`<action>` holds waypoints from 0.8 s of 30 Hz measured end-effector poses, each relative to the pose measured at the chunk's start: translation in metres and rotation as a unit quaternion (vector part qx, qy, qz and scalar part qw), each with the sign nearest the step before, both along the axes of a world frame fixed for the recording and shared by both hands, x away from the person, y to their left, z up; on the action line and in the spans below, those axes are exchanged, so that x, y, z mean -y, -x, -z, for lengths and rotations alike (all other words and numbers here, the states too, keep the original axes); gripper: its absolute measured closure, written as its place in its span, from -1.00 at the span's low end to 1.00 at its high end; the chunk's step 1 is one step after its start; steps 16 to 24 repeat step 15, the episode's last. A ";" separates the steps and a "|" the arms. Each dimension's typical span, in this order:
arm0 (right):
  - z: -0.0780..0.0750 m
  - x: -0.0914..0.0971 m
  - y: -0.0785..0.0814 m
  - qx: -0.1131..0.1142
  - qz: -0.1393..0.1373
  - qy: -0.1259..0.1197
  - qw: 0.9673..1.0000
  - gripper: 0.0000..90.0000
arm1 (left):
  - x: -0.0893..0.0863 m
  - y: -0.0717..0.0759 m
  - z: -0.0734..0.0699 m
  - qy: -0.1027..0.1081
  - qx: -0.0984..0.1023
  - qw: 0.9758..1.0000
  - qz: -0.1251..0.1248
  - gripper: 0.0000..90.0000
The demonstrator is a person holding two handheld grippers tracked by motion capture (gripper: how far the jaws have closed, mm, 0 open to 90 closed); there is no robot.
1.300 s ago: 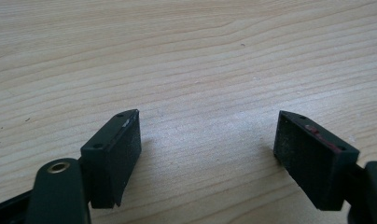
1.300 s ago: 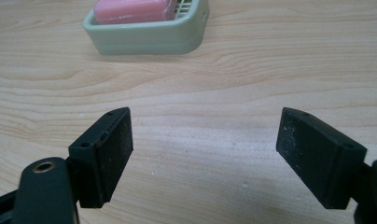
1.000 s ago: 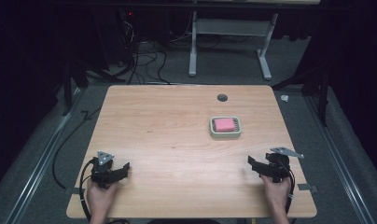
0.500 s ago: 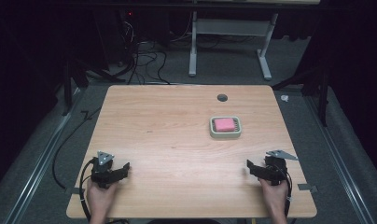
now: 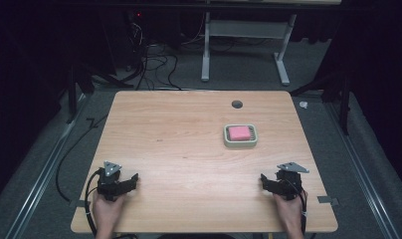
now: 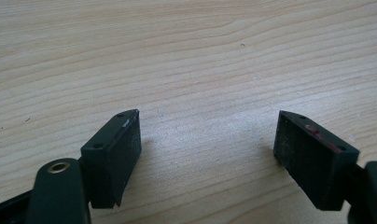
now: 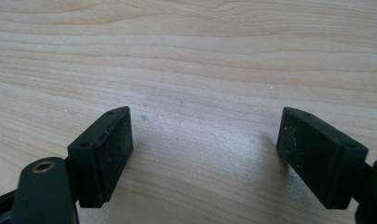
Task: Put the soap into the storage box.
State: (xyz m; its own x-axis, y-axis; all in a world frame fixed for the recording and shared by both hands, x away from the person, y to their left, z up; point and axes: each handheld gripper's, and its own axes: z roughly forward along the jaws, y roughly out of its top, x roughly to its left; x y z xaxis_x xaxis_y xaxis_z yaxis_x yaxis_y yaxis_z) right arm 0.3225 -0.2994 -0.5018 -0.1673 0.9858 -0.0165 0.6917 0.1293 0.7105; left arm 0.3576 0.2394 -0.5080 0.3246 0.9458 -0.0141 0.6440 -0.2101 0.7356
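A pale green dish [image 5: 240, 143] holding a pink block [image 5: 240, 133] sits right of the table's middle. My left gripper [image 5: 132, 180] rests low at the front left of the wooden table [image 5: 179, 129], held by a hand, pointing right. Its jaws stand wide apart over bare wood in the left gripper view [image 6: 207, 140], nothing between them. My right gripper [image 5: 265, 180] rests at the front right, pointing left. In the right gripper view [image 7: 205, 137] its jaws are also spread wide over bare wood.
A dark round hole [image 5: 237, 104] marks the table near its far edge. Cables [image 5: 149, 59] and a white desk frame [image 5: 244, 45] lie on the floor beyond the table. A cable [image 5: 74, 149] trails off the left side.
My right gripper has shifted slightly toward the front edge of the table. The left gripper has stayed put.
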 end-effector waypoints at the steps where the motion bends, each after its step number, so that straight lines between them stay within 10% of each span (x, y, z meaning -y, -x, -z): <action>1: 0.000 0.000 0.000 0.002 -0.001 0.000 1.000 -0.58 | 0.000 0.000 0.000 0.000 0.000 1.000 0.000 -0.48; 24: 0.000 -0.002 0.000 0.000 -0.014 -0.001 1.000 -0.60 | 0.000 0.000 0.000 0.001 0.001 1.000 0.000 -0.47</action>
